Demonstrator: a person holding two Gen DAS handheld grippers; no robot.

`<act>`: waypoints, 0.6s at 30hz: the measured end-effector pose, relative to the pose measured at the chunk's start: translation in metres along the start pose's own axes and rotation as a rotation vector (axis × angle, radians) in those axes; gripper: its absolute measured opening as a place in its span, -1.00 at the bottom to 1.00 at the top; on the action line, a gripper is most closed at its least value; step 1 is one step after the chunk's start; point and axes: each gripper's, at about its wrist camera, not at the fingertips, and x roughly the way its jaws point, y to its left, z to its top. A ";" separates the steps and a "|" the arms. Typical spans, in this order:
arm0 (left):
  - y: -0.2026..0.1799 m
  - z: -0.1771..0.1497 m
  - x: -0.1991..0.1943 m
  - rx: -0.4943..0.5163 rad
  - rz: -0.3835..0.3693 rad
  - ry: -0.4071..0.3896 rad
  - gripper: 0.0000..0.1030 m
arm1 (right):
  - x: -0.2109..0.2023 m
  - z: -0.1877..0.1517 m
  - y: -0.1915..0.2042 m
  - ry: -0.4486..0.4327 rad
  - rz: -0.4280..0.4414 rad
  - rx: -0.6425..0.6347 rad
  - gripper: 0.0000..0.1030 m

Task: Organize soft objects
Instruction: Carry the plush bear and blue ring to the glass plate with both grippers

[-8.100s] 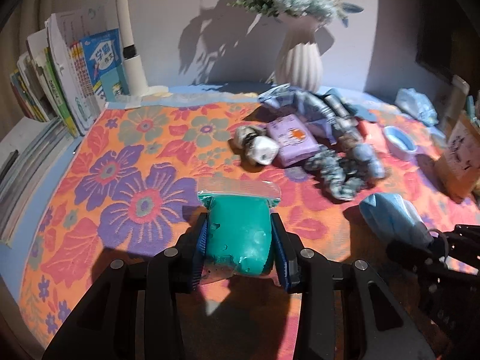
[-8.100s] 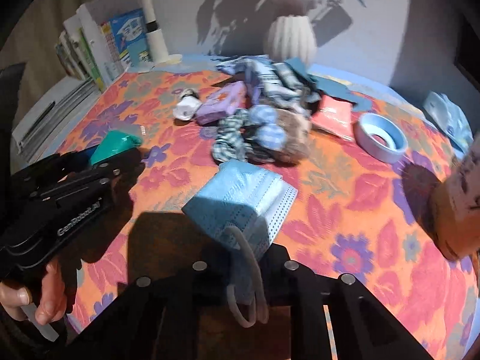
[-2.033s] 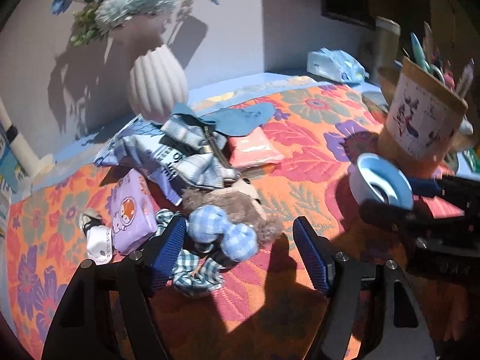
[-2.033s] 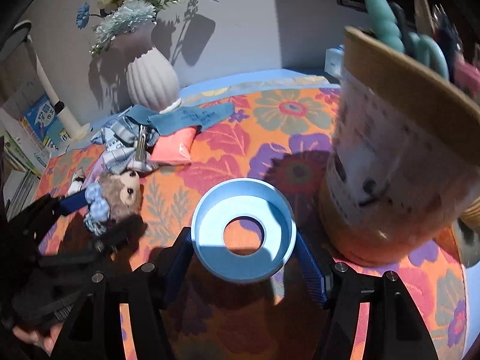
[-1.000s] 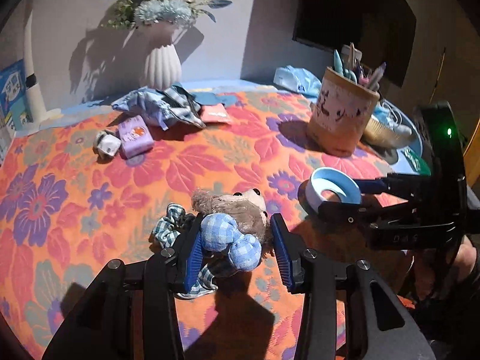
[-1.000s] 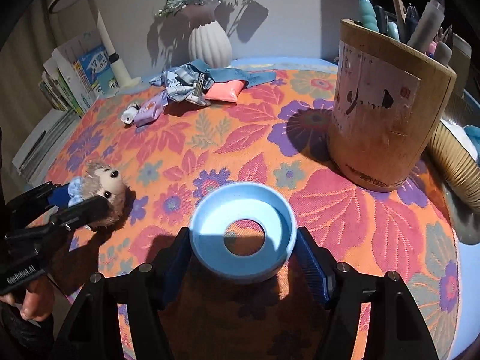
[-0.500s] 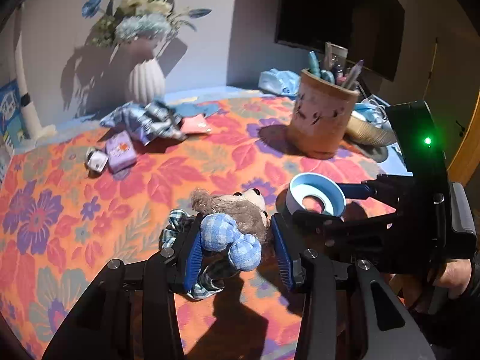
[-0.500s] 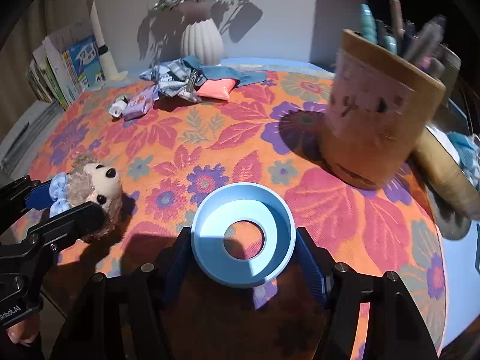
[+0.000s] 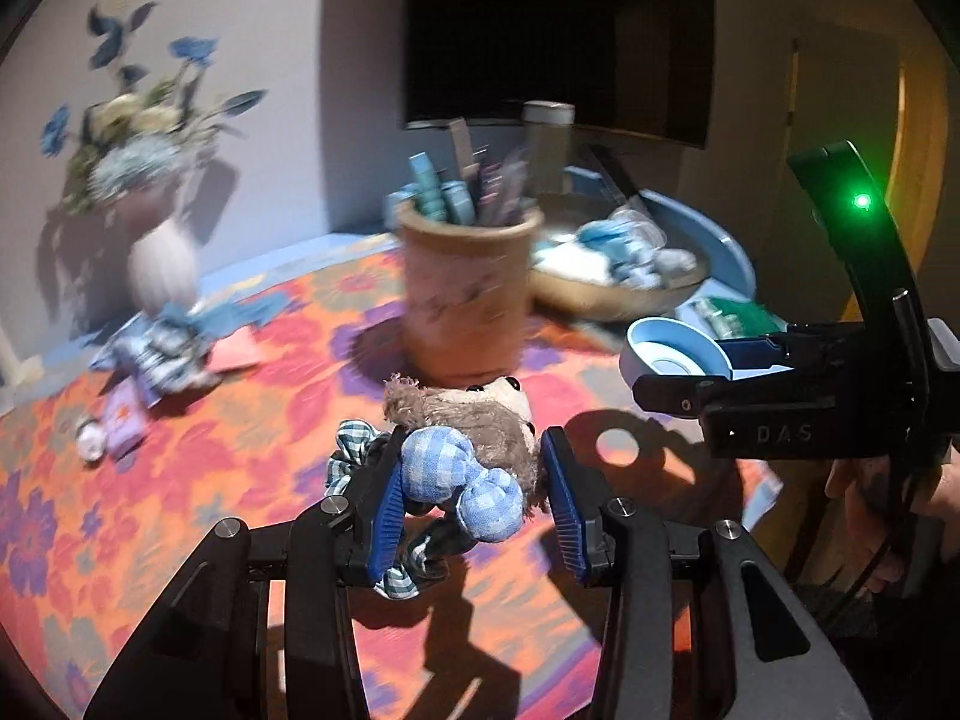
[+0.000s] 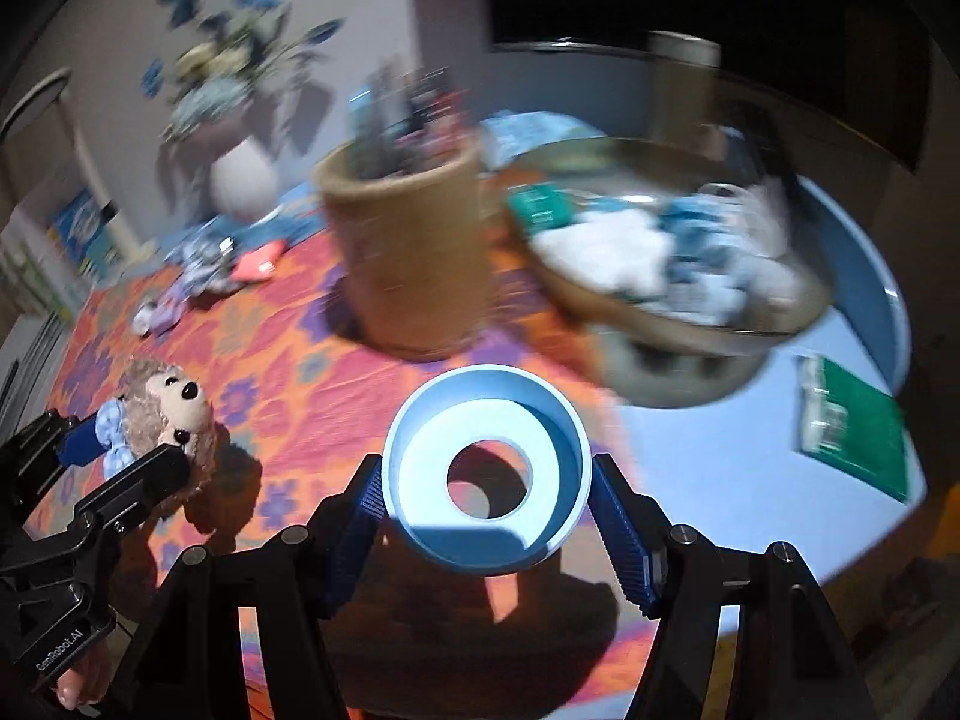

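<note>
Far left on the floral tablecloth (image 9: 252, 420), there's work waiting: a heap of checked fabric (image 9: 162, 348), a small purple pouch (image 9: 123, 420) and a little white item just beside it, all loose near the white vase (image 9: 162, 264). Moving in, the left gripper (image 9: 474, 495) is clamped around a plush bear (image 9: 468, 420) in blue gingham, lifted clear of the cloth with a checked scrunchie (image 9: 351, 465) dangling under it. Past the pen pot (image 9: 468, 294), the right gripper (image 10: 486, 495) pinches a pale blue ring (image 10: 486, 468), jaws snug against its rim, carried in the air. And over on the right sits the shallow basket (image 10: 690, 324), already holding a jumble of blue and white soft pieces, too blurred to name. So I'd call it roughly midway: some items binned, two in transit apparently heading for that basket, and the fabric pile back left not yet touched.
</note>
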 end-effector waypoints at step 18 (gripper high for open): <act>-0.110 0.151 0.070 0.024 -0.018 -0.006 -0.24 | -0.058 0.069 -0.128 -0.203 -0.083 0.224 0.29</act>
